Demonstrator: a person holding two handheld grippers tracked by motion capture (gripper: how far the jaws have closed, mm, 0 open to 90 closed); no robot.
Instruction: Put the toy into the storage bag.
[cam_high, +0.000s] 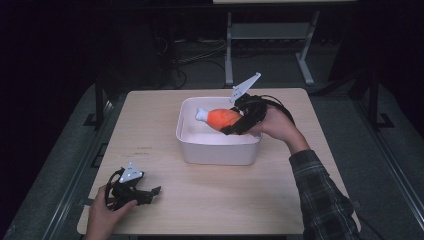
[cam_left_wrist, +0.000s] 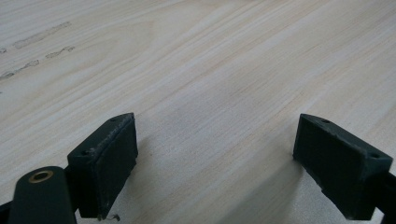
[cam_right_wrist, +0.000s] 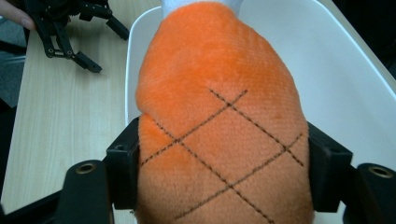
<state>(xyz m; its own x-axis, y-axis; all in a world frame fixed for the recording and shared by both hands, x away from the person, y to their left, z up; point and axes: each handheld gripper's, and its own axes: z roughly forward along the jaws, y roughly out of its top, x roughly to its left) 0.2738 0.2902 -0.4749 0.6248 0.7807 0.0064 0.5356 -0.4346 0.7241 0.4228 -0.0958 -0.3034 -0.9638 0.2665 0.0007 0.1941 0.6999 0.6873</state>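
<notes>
High view: a pale wooden table carries a white tub near the middle of its far half. The right gripper, held in the right hand, grasps an orange plush drumstick over the tub's opening, with the toy's white bone end pointing toward the tub's left rim; whether it touches the tub floor cannot be told. The left gripper rests near the table's near left corner, well apart from the tub. Left gripper view: the left gripper has its jaws spread wide with only bare wood grain between them. Right gripper view: the right gripper has its jaws pressed against both flanks of the drumstick, denting the fabric slightly; the tub lies beneath, and the other gripper lies farther off on the table. Handling, as judged: the toy looks light, soft and squashy, with a fuzzy, non-slippery nap and nothing fragile. The thick stitched body is the sound place to take hold; the narrow bone end offers less purchase.
</notes>
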